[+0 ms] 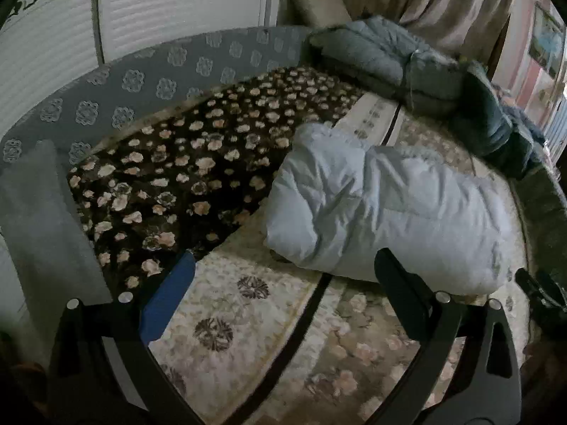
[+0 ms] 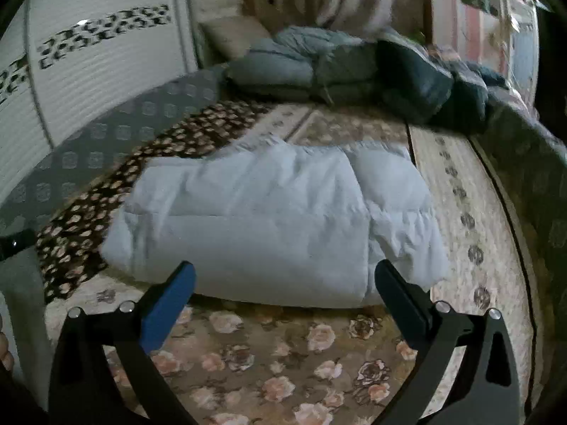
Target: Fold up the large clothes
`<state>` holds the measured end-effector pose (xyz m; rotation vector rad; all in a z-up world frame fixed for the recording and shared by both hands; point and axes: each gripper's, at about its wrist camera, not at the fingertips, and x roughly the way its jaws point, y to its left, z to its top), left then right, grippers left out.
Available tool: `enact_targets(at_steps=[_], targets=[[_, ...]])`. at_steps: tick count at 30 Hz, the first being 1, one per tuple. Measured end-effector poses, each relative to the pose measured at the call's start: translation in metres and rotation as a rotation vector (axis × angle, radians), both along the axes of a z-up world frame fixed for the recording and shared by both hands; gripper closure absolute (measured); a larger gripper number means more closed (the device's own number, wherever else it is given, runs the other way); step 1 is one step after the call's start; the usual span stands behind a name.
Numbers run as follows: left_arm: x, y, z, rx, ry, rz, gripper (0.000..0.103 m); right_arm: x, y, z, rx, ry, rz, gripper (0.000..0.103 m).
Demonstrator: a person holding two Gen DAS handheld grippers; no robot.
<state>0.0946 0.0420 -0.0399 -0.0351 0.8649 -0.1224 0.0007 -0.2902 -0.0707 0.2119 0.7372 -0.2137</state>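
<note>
Jacket (image 2: 269, 223), pale blue and puffy, lies folded into a bundle on the flowered bedspread (image 2: 283, 372), just ahead of the right gripper (image 2: 285, 276). That gripper's jaws gape wide, gripping nothing. Left gripper (image 1: 283, 265) is spread wide and empty too, the jacket ahead and to its right.

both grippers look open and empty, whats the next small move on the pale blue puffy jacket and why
Probably ease the right gripper forward to the near edge of the pale blue jacket and close on it. The jacket lies bundled on the floral rug, and both the right and the left gripper are open, holding nothing.
</note>
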Motion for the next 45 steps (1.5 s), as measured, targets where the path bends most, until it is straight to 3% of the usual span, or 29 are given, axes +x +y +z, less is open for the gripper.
enact_targets(at_steps=[5,10,14,20,45], targets=[[-0.028,-0.007,0.03,0.046,-0.078,0.001,0.003,-0.015,0.014,0.025,-0.013,-0.016,-0.022,0.002],[-0.043,-0.017,0.046,0.058,-0.071,-0.025,0.003,-0.03,0.031,0.042,-0.04,-0.016,-0.017,0.002],[-0.057,-0.026,0.052,0.137,-0.107,-0.003,0.003,-0.038,0.045,0.054,-0.07,-0.027,0.001,0.002],[-0.069,-0.025,0.061,0.165,-0.142,0.03,0.003,-0.042,0.055,0.062,-0.098,-0.046,0.015,0.002],[-0.085,-0.023,0.086,0.146,-0.218,0.01,0.003,-0.048,0.06,0.071,-0.096,-0.055,0.037,0.002]])
